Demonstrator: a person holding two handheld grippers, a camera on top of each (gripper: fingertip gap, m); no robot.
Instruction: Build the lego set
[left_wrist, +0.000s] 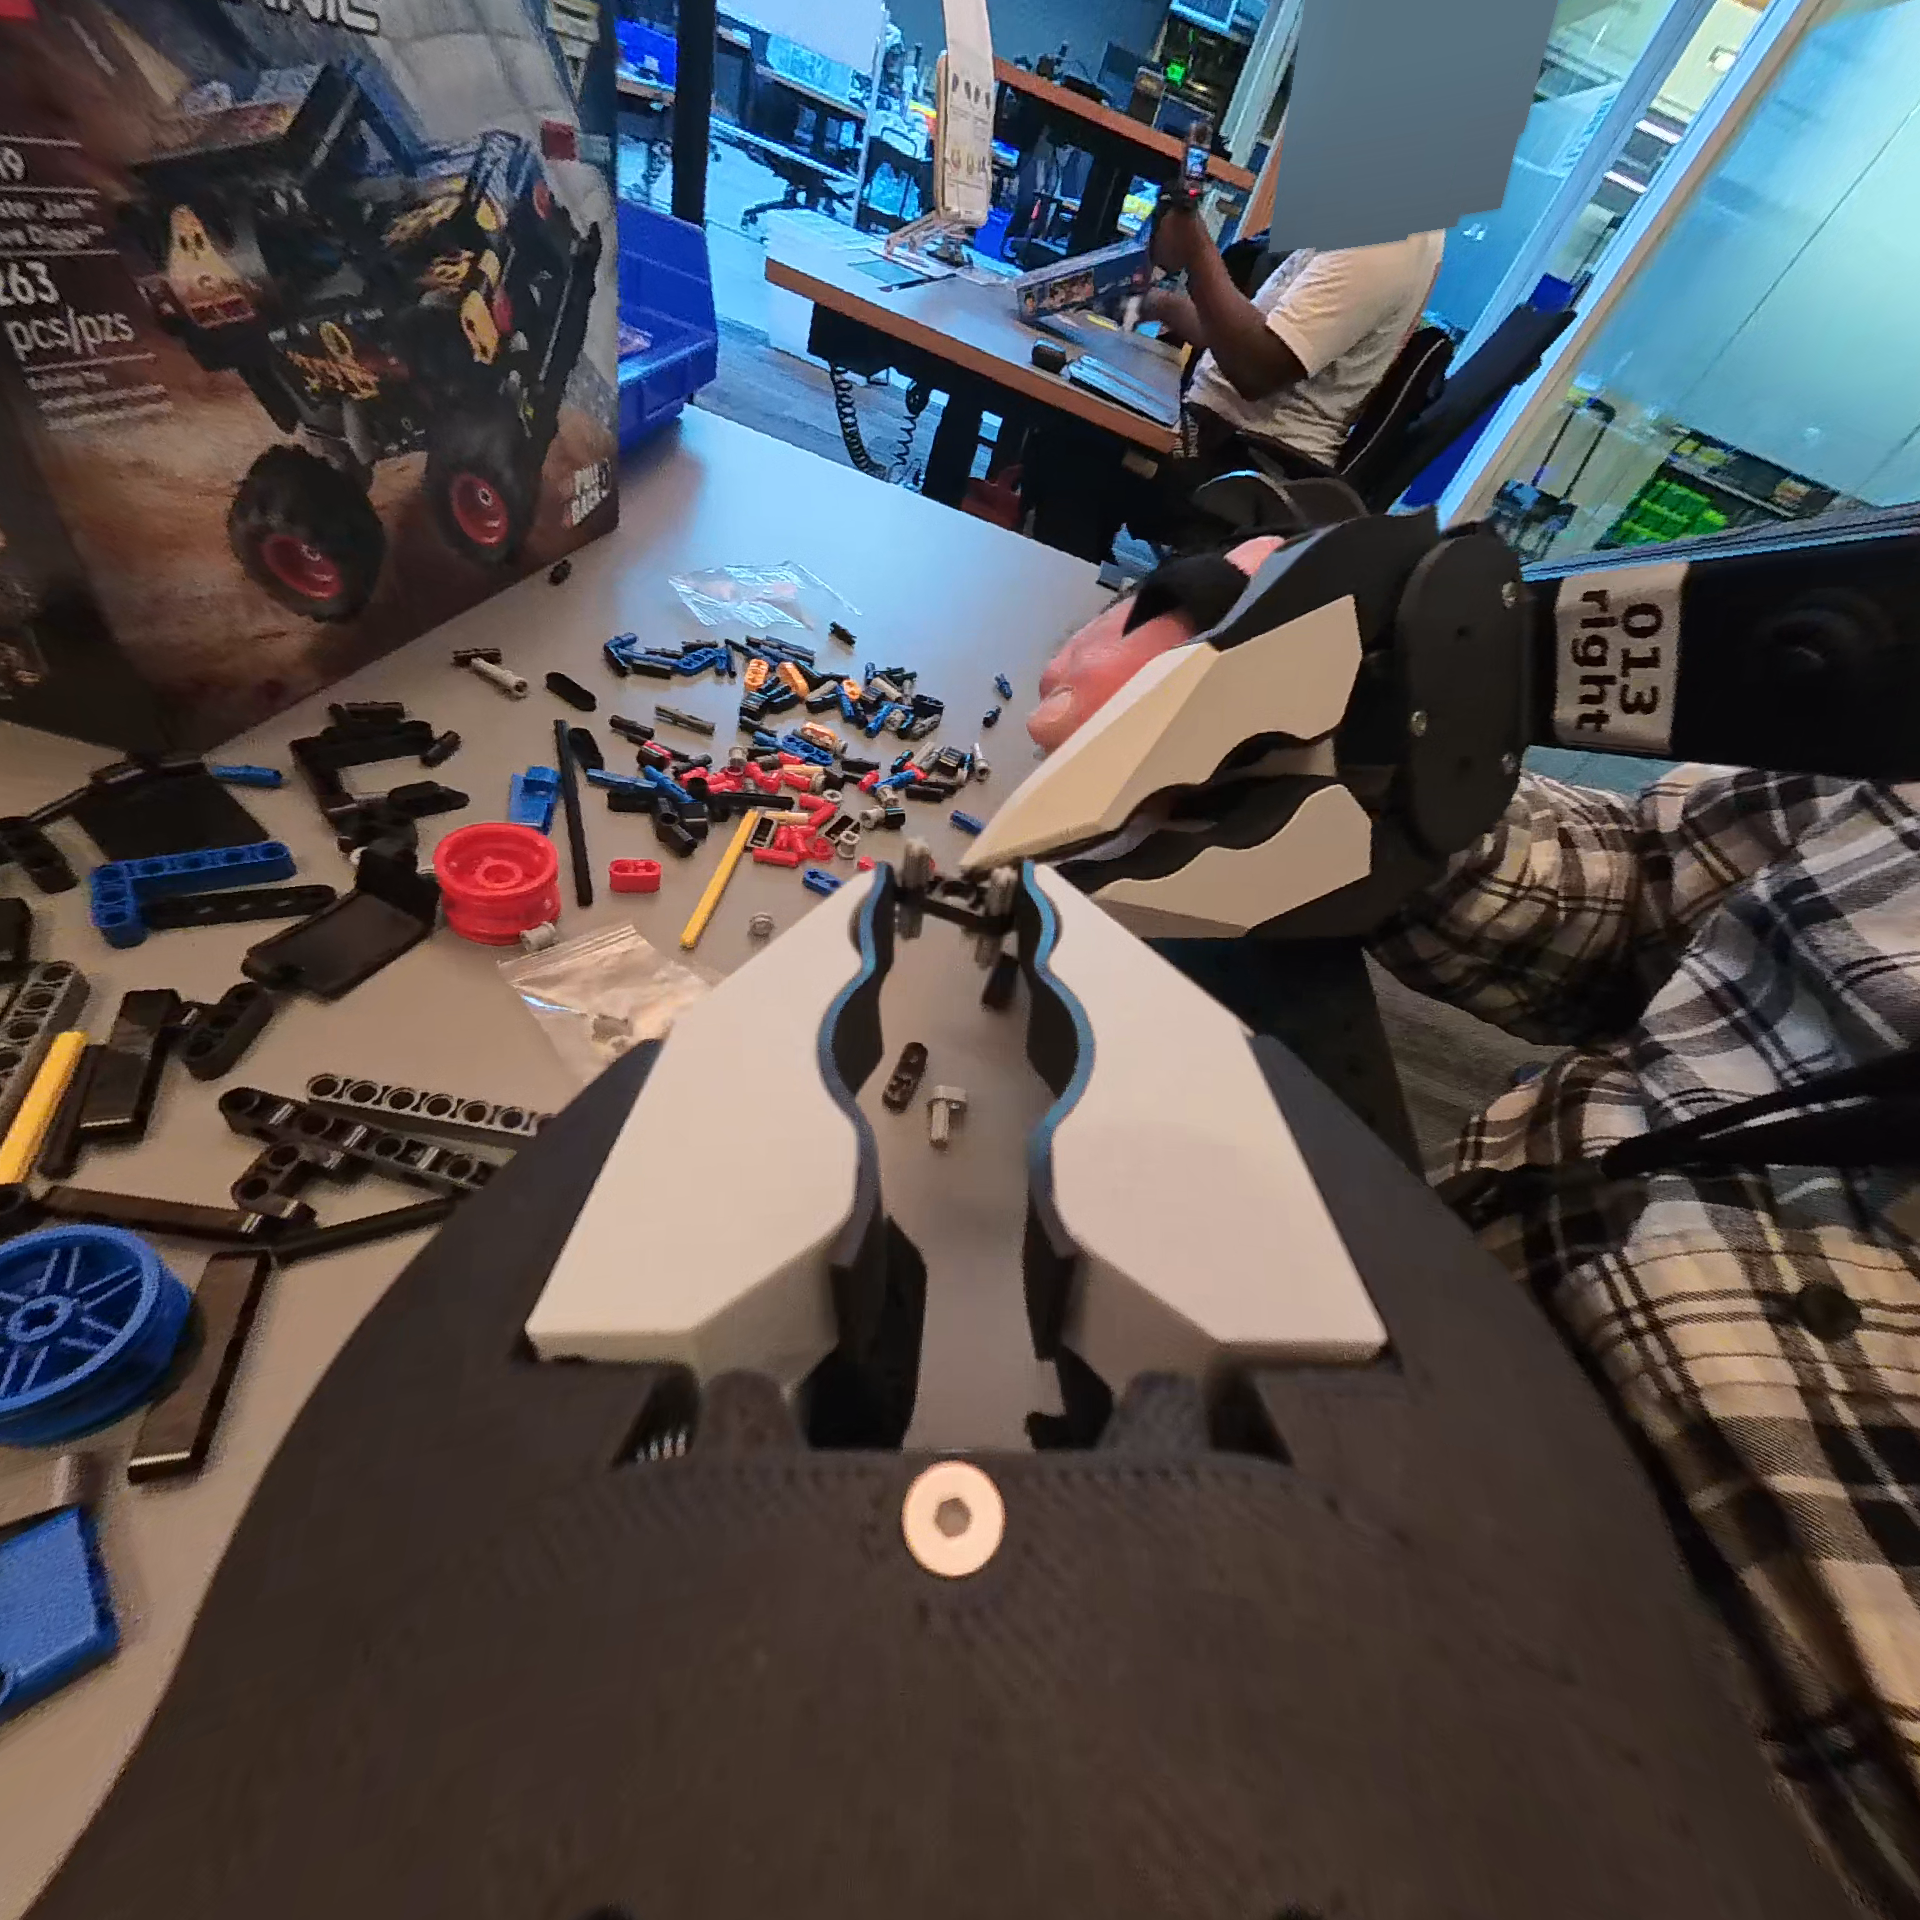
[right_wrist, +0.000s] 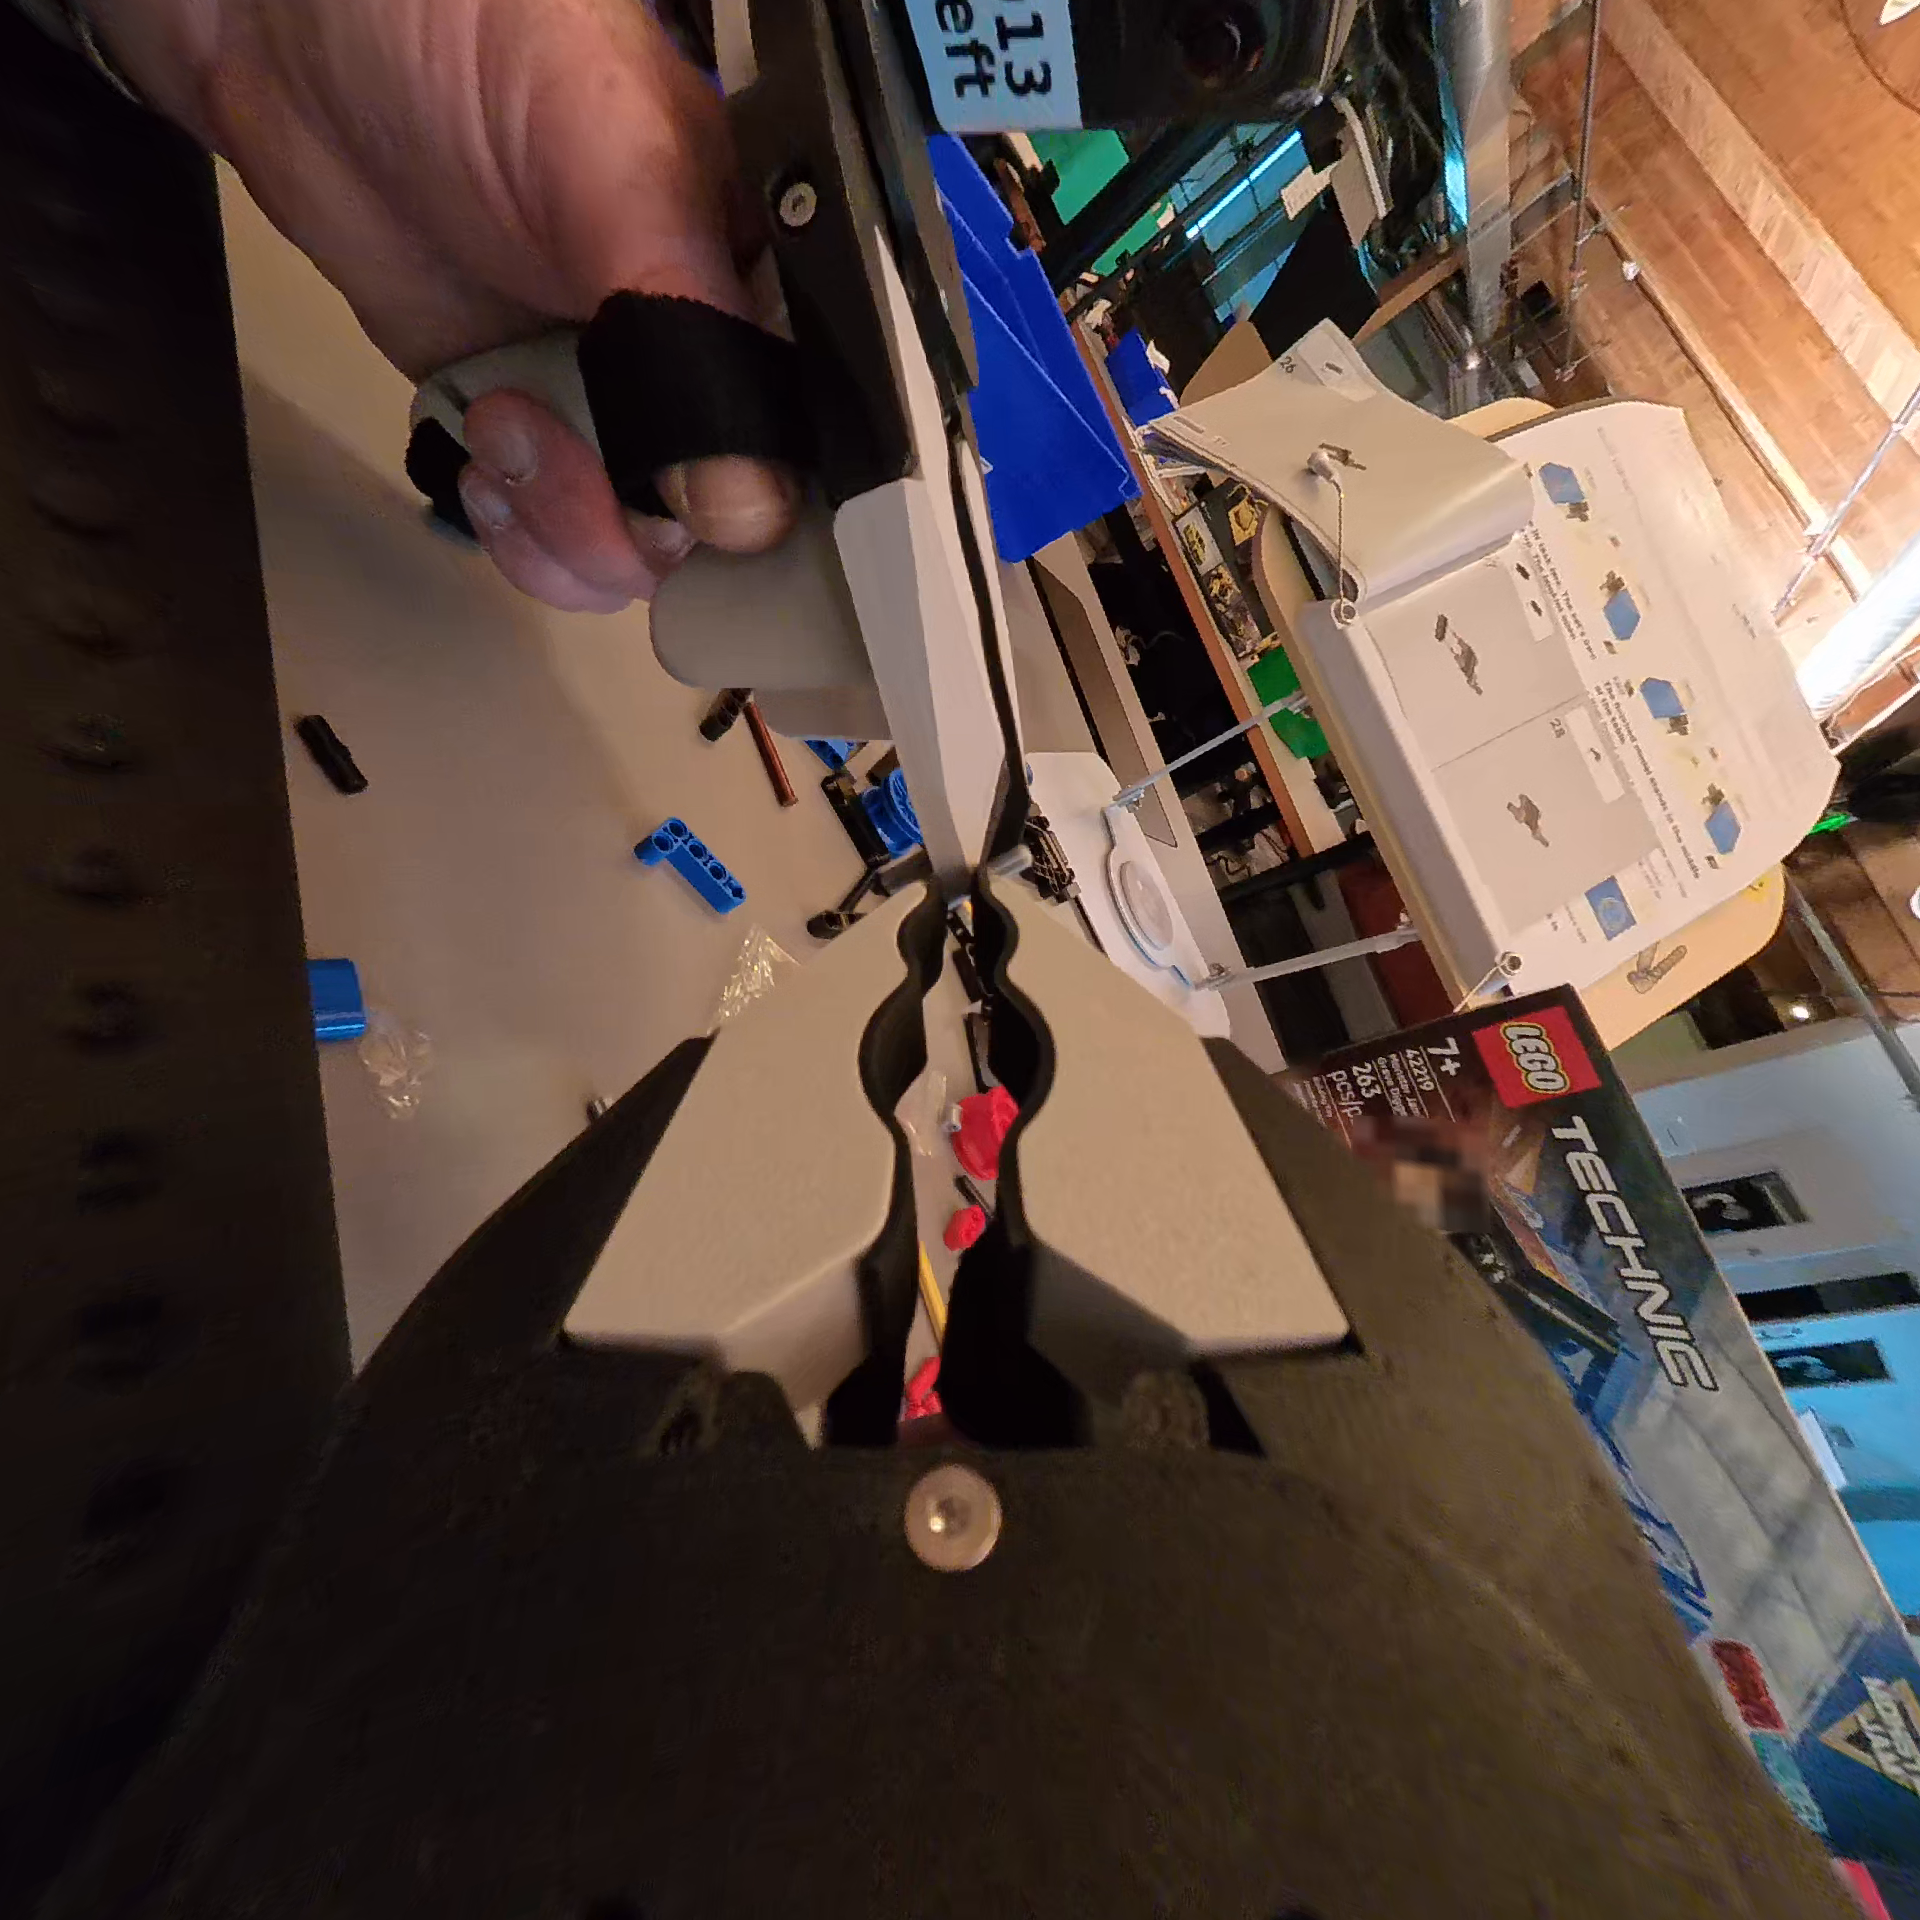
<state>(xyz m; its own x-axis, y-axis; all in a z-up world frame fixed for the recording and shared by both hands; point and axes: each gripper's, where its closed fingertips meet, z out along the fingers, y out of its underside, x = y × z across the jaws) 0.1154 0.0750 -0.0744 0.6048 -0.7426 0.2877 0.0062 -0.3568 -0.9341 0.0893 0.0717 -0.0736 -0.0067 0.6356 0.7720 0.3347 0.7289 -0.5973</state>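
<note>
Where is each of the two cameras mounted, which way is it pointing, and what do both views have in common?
Left wrist view: sits on the left gripper, looking forward over the table of loose lego pieces; its fingers pinch a small black assembly; the right gripper and a plaid sleeve show.
Right wrist view: sits on the right gripper, rolled sideways, facing the instruction booklet; the hand holding the left gripper shows.
Shared: the assembly, both grippers, the lego box, the red wheel hub.
</note>
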